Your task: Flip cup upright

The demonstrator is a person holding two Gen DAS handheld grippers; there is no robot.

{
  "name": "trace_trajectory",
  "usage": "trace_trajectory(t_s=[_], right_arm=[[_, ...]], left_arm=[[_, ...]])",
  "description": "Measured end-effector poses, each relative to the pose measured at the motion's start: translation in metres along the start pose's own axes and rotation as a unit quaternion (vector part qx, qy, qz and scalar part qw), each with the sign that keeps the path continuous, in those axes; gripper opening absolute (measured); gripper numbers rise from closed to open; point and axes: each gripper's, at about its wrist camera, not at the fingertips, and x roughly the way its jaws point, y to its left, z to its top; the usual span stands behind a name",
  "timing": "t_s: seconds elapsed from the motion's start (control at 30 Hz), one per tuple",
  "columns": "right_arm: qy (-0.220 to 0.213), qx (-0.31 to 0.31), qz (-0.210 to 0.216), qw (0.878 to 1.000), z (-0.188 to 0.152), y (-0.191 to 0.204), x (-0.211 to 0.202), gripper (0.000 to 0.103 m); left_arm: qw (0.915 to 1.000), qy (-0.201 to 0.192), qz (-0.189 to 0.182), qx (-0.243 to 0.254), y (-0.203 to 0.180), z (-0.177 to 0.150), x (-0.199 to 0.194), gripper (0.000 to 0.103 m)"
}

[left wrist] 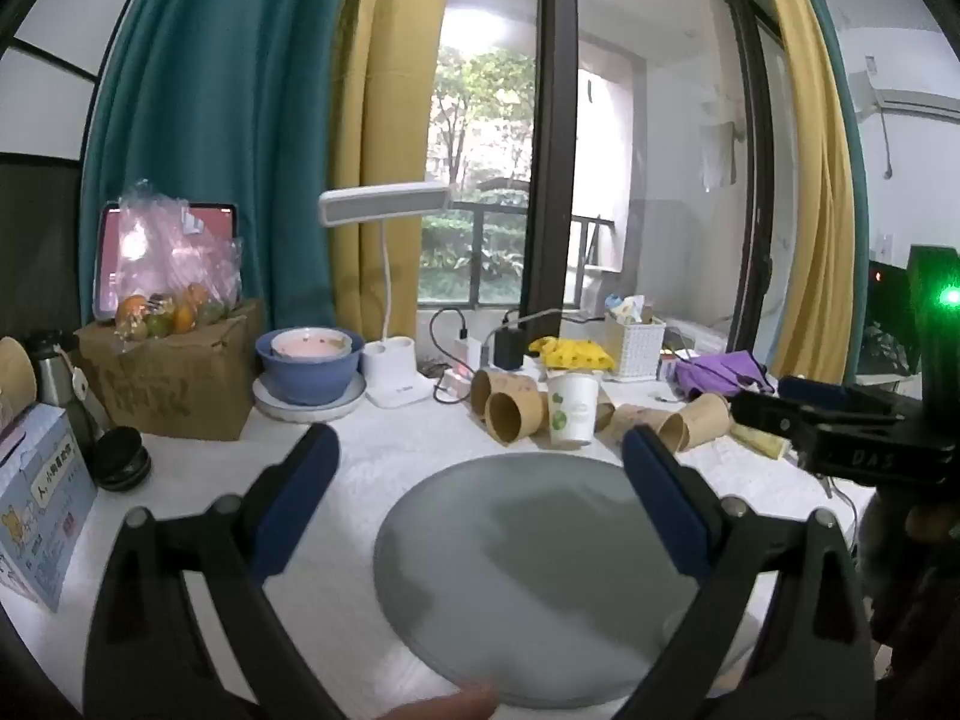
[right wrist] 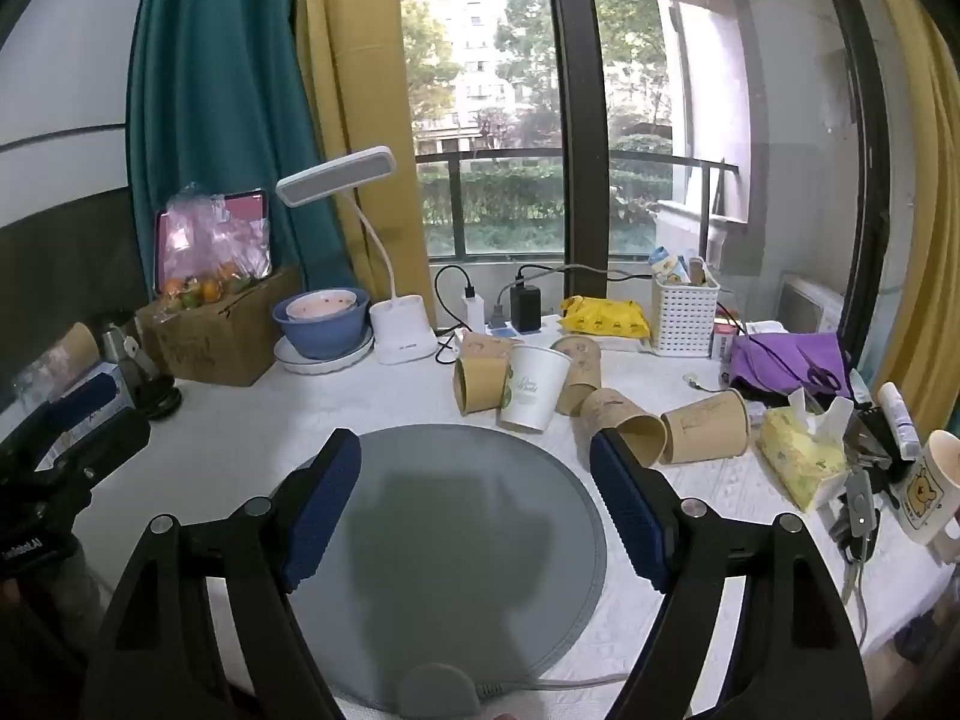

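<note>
Grey round mat (right wrist: 456, 546) lies directly under and between the right gripper (right wrist: 477, 504) fingers; nothing on it. Right gripper spread wide, empty. Left gripper (left wrist: 480, 492) likewise wide and empty, over the same mat (left wrist: 528, 588).

Task objects: cluster of paper cups just beyond the far edge of the mat, ahead of both claws. White cup (right wrist: 534, 387) already stands upright, dead ahead of the right claw. Brown cups on their sides: one just left of the white cup (right wrist: 477, 384), mouth toward the camera; two ahead-right of the right finger tip, the nearer cup (right wrist: 624, 426) just past that tip, the farther cup (right wrist: 708, 426) beside it to the right.

Judgement: approach phase, no cup contacted yet. The nearer brown cup is the easiest target. Advise gripping across the body near mid-height, light squeeze (thin paper will probably crush), then rotating the wrist until the mouth faces up and setting down on the mat.

Pose: both grippers roughly level, tilted slightly down, side by side; each is visible at the edge of the other's view.
</note>
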Motion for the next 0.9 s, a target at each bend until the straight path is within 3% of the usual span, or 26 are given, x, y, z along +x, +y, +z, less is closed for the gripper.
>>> trace_trajectory(t_s=[0.9], right_arm=[[0.003,-0.002,-0.002,1.000,0.0026,0.0007,-0.0033,0.081]], left_arm=[[1.0000,-0.005,0.001,-0.002,0.0025,0.0024,-0.0030,0.096]])
